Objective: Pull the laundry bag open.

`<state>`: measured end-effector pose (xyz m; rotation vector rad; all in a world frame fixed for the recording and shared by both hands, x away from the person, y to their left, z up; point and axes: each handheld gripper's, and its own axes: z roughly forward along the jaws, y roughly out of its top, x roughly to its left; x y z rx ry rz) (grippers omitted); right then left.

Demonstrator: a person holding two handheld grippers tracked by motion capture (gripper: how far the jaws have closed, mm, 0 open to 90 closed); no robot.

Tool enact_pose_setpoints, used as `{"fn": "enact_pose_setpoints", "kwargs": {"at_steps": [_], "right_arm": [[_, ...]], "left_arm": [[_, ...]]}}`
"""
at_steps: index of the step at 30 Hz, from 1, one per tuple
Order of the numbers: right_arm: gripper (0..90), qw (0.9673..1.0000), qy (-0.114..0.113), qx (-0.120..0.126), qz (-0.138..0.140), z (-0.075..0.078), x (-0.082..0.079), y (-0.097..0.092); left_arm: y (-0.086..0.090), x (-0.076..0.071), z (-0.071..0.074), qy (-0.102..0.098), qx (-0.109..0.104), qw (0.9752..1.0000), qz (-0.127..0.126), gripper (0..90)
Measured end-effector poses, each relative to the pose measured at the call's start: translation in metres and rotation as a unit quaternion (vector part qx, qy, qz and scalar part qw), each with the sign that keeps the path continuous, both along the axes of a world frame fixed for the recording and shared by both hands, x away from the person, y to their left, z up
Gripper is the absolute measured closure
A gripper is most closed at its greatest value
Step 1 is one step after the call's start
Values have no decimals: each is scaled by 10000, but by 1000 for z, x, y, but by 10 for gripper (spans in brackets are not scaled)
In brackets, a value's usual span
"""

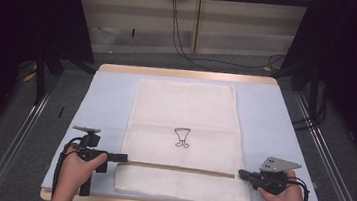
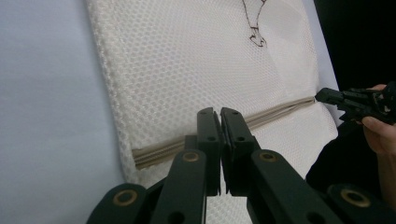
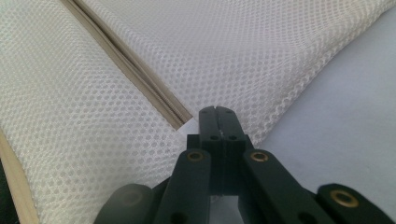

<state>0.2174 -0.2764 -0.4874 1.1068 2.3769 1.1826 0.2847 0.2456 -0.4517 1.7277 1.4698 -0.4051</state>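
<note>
Where the pale blue worktop carries it, a cream mesh laundry bag lies flat and lengthwise, taking up the middle of the surface. Landmark for everything below: the bag's beige zipper, a straight band that crosses the bag from side to side, near the person's edge of the worktop.

Beyond the zipper, on the bag's mesh, a small dark line drawing, roughly midway across.

At the zipper's left end, left tongs, held level in the left hand. Jaws drawn nearly together, a thin slit between them in the left gripper view, tips over the zipper band; whether they pinch the zipper pull, cannot tell.

At the zipper's right end, right tongs, held in the right hand and pointing along the band toward the left tongs. In the right gripper view the jaws are pressed fully together, tips just beside the zipper's end at the bag's edge; nothing visibly clamped.
</note>
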Motion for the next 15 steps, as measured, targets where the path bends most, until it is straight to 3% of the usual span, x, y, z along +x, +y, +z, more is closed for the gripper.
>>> {"fn": "enact_pose_setpoints", "kwargs": {"at_steps": [11, 15], "right_arm": [[900, 10000, 24, 1, 3, 0, 0, 0], [900, 10000, 11, -12, 5, 0, 0, 0]], "left_arm": [[26, -4, -5, 113, 165, 9993, 320, 874], [36, -3, -7, 64, 217, 9991, 358, 873]]}}
